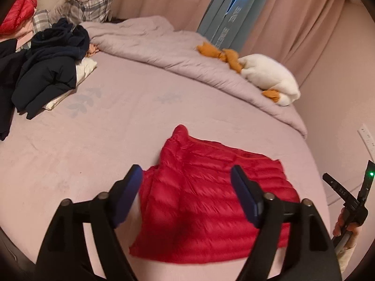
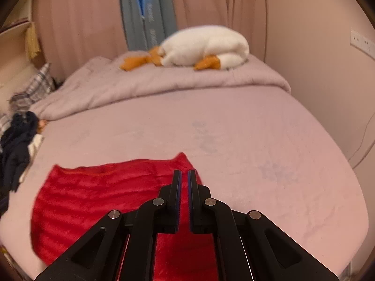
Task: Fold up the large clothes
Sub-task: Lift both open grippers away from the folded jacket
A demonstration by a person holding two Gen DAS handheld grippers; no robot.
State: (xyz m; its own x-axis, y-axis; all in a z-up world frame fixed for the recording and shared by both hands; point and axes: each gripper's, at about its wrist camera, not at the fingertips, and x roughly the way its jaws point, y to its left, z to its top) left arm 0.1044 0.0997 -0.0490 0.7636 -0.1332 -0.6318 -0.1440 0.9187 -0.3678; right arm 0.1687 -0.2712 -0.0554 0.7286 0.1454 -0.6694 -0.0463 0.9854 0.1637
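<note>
A red quilted down jacket (image 1: 211,199) lies partly folded on the pink bed sheet (image 1: 93,152); it also shows in the right wrist view (image 2: 93,194). My left gripper (image 1: 187,178) is open and empty, hovering above the jacket's left part. My right gripper (image 2: 184,175) has its jaws nearly together with a thin gap, above the jacket's right edge; nothing shows between them. The right gripper's body and the hand holding it show at the left wrist view's right edge (image 1: 356,201).
A pile of dark navy clothes (image 1: 44,70) lies at the bed's left on a cream item. A rolled grey duvet (image 1: 164,46) with a white and orange plush toy (image 1: 269,77) lines the far side. Plaid pillows (image 1: 91,7) and another red garment (image 1: 16,14) lie at far left.
</note>
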